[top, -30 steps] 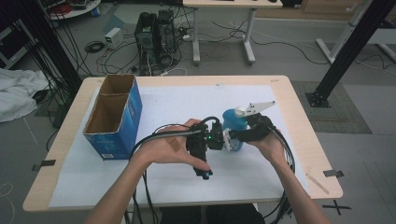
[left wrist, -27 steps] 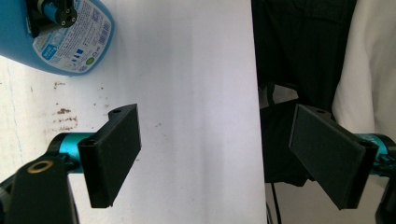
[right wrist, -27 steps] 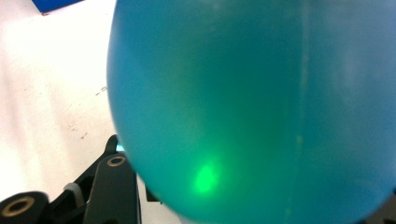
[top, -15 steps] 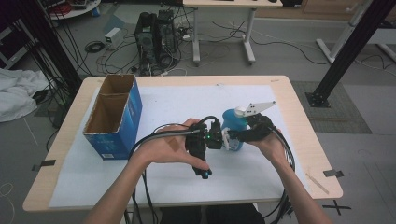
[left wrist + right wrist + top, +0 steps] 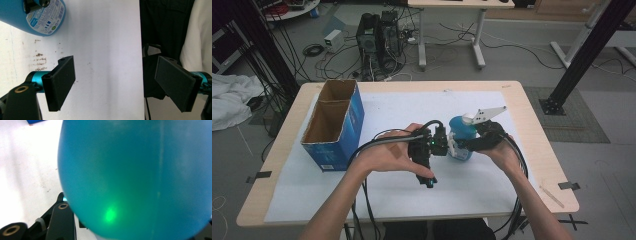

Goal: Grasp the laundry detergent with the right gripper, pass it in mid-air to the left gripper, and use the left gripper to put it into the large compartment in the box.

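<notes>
sitting on a white-covered table (image 5: 377,107), with the blue cardboard box (image 5: 334,125) taken as landmark: open-topped, two bare compartments, nothing inside yet. standing well to the right of the box, past the middle of the sheet, a blue plastic bottle (image 5: 460,140) with a white cap, upright, resting on the sheet or barely off it, hard to say which. clamped on the bottle from the side away from the box, right gripper (image 5: 472,144), jaws drawn in against the blue body and holding it; bottle wall close against the lens in the right gripper view (image 5: 135,177). between box and bottle, left gripper (image 5: 117,82), jaws spread wide, nothing between the pads, pointing down at the sheet just beside the bottle. judged so far: bottle grasped, done; lifting, carrying across to the box and lowering into a compartment all left, probably.
</notes>
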{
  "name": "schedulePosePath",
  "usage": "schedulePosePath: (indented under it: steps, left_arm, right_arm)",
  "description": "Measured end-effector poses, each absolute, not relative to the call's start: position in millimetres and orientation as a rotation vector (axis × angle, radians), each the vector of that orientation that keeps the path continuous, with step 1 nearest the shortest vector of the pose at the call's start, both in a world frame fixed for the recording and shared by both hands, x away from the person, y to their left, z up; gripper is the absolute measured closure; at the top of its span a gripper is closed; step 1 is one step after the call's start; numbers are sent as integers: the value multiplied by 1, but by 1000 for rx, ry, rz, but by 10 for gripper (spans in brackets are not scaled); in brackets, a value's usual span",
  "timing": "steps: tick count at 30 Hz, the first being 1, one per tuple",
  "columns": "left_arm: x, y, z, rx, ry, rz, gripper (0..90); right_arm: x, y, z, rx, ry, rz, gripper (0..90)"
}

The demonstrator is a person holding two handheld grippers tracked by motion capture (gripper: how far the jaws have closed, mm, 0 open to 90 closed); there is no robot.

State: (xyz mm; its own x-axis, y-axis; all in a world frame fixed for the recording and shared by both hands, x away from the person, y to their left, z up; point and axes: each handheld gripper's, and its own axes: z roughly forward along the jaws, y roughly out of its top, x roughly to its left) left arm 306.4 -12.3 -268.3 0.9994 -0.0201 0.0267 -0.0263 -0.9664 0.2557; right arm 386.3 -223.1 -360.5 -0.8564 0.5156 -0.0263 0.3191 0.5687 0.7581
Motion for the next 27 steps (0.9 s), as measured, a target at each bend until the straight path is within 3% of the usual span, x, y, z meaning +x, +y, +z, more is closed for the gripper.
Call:
schedulePosePath:
  steps: [27]
  left_arm:
    - [339, 17, -220, 2814, 71, 140, 168]
  right_arm:
    - [377, -202, -323, 291, 2745, 1166, 455]
